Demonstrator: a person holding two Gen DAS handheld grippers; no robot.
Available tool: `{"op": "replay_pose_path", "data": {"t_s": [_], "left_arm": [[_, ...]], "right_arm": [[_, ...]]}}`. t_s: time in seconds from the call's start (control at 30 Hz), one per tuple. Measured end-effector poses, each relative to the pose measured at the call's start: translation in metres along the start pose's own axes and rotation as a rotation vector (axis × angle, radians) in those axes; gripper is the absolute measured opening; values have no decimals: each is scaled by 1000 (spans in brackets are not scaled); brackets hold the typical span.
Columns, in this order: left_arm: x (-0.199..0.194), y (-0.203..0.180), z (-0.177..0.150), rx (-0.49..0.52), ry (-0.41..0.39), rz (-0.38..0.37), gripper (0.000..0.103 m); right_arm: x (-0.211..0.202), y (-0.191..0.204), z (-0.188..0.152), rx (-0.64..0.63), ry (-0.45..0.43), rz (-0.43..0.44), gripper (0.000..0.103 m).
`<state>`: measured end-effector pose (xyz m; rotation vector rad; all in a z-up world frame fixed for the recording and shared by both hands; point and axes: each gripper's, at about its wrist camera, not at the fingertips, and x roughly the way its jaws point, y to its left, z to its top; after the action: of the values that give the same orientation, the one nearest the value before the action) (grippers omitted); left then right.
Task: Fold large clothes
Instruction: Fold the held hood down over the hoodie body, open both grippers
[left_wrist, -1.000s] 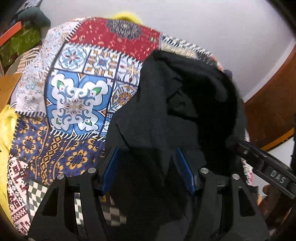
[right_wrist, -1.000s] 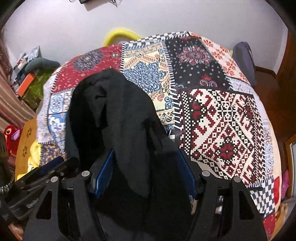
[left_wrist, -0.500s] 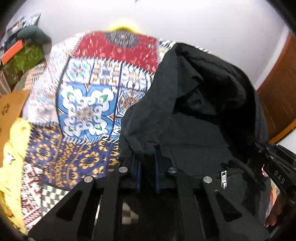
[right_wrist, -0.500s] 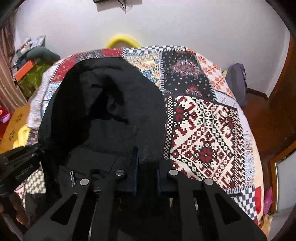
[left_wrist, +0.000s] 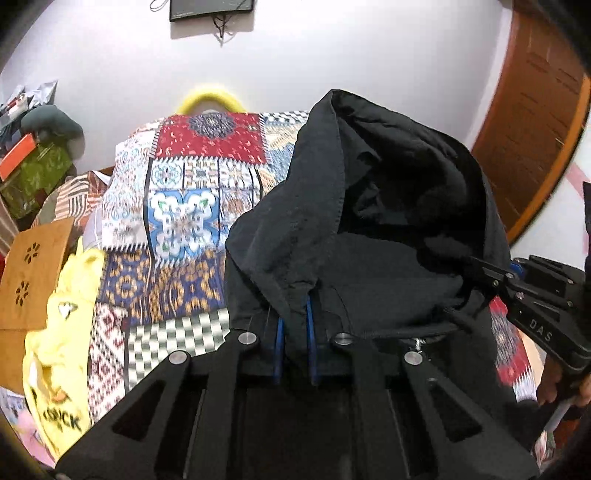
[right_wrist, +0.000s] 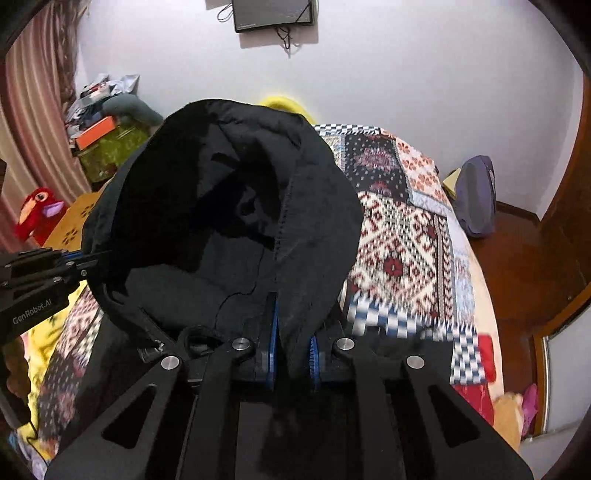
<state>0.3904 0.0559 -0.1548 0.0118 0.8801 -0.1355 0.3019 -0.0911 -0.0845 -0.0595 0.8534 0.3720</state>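
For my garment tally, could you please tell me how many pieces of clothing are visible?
2: a black hoodie held up over the bed between both grippers, and a yellow garment at the bed's left edge. Others may be hidden.

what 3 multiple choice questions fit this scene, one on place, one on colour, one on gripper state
1. Where is the yellow garment?
A. on the bed's left edge
B. on the wall
C. in a gripper

2. What colour is the hooded garment?
A. red
B. black
C. white

3. How is the left gripper?
A. wide open
B. out of view
C. shut on fabric

Key: 1 A, it lies beside the patchwork bedspread. 2 B, the cloth is black throughout. 3 C, its blue pads pinch the hood edge; the right gripper does likewise.
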Motion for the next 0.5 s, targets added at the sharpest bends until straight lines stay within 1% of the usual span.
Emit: {"op": "replay_pose_path", "data": {"t_s": [0.13,0.23,0.37,0.5], "left_arm": [[-15,-10,-35,6,30,-30,10],[-15,-17,-65,13,66,-47,10],[-11,-26,-94,38,104,-46,10],[-3,-31,-115,47,123,-37,11]], "right_arm": [[-8,0,-28,31,25,29,12],[-8,0,-50,33,52,38,12],[-4,-1,-71,37,73,31,13],[0,0,-88,41,88,18,16]]}}
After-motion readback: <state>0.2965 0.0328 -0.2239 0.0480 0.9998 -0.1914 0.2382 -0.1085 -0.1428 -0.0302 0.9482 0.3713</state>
